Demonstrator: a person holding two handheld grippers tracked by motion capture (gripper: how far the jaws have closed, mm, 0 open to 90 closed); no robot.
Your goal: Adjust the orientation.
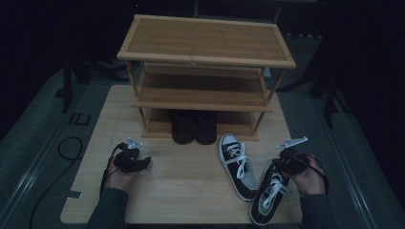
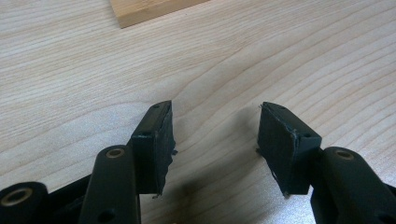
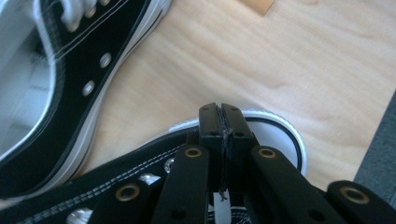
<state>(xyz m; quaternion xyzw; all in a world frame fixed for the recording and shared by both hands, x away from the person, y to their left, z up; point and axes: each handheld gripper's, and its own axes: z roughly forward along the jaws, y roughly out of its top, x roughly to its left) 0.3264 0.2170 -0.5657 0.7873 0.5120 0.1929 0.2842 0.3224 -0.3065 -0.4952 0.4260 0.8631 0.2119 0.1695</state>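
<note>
A pale wooden counter [image 1: 191,186] carries a three-tier bamboo shoe rack [image 1: 205,57] at its far side, a dark pair of shoes [image 1: 194,126] on the rack's bottom shelf, and two black-and-white sneakers [image 1: 237,164] lying near its right front.

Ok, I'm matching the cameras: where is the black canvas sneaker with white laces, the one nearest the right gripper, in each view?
High view: black canvas sneaker at bottom right, near the table's front edge.
Right gripper view: bottom centre, beneath the shut right gripper, its white toe cap just beyond the jaws.
Left gripper view: bare pale wooden tabletop between open jaws.
Shared landmark: that tabletop.
</note>
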